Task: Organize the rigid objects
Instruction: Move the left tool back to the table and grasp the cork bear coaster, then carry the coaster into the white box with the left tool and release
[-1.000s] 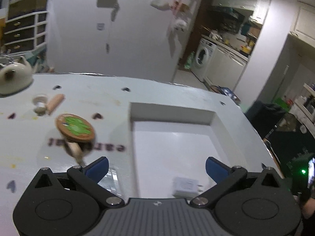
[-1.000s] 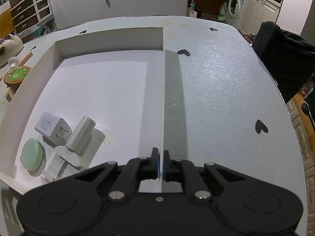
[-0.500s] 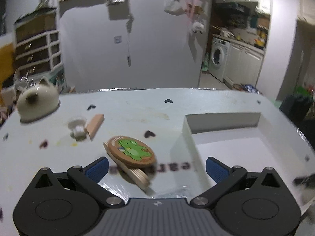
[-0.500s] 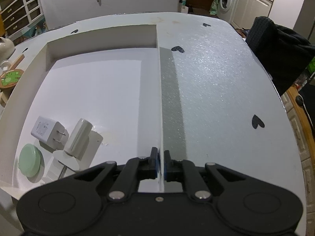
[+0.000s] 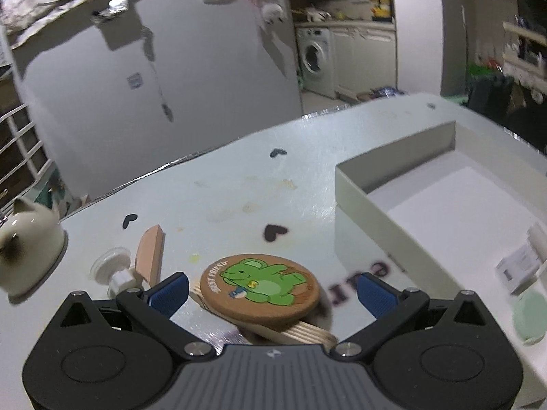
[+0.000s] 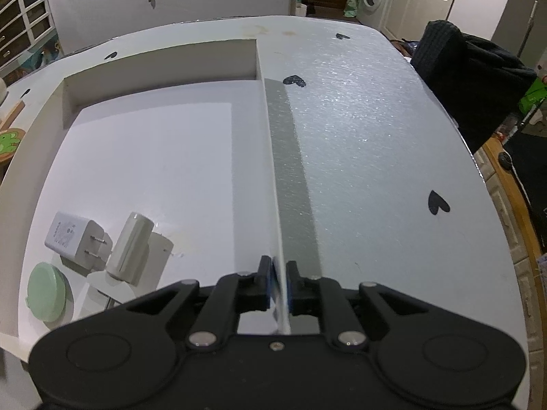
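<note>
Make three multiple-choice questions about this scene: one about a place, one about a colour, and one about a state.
1. Where does the wooden disc lie?
A. inside the white box
B. on the table between the left tongs' fingers
C. on the cat-shaped pot

2. What colour is the animal printed on the disc?
A. green
B. red
C. blue

3. How do the right tongs stand?
A. wide open above the table
B. shut on the charger
C. shut on the white box's side wall

Answers:
1 B: the disc sits on the table, between the open left tongs, outside the white box.
2 A: the print is green.
3 C: the wall runs between the closed fingers; the charger lies untouched inside.
</note>
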The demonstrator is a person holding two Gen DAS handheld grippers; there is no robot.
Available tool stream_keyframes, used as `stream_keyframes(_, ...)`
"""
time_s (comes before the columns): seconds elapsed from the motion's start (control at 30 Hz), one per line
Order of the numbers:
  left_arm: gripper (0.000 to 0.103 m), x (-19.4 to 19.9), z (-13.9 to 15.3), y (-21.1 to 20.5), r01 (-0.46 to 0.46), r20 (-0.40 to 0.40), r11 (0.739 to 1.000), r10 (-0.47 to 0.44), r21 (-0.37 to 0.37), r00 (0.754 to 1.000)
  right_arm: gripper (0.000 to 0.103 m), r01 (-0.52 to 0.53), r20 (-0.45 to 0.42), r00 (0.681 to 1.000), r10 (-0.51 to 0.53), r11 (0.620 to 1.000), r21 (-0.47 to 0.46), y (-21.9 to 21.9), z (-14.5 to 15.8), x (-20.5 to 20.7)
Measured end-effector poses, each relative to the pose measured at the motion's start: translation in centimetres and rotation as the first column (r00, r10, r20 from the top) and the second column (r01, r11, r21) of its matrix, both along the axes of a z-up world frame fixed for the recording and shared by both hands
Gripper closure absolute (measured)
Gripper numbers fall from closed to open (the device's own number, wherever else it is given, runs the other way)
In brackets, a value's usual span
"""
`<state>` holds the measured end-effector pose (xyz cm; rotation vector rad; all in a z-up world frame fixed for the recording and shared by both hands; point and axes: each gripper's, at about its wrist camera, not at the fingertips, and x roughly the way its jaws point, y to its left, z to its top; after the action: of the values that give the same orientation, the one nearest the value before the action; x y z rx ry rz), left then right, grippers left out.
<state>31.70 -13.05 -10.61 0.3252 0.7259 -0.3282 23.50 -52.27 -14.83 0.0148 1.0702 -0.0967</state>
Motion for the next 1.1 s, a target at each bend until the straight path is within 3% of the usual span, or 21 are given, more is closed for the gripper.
stream_keyframes(0.27,0.0,4.1,-1.6,-0.5,0.126,-0.122,0.989,-0.116,0.077,0.986,0.091,0.036,-0.004,0.999,-0.036,0.999,0.011,-0.1,-0.1,0.2)
stream_keyframes(0.57,0.0,7.0,-3.7,-1.7,0.167,-0.24,0.967,-0.119,0.194,0.963,0.091,0.045,-0.007,0.999,-0.045,0.999,0.014,0.0,-0.2,0.3)
stream_keyframes(0.73,0.0,7.8,-4.2,-1.3,0.13,-0.263,0.976,-0.081,0.175,0.961,0.091,0.044,-0.009,0.999,-0.044,0.999,0.017,0.0,-0.2,0.4)
stream_keyframes(1.1,0.004,7.2,-3.4,-0.6,0.035,-0.225,0.994,-0.01,0.106,0.974,0.091,0.043,-0.01,0.999,-0.042,0.999,0.016,-0.1,-0.1,0.4)
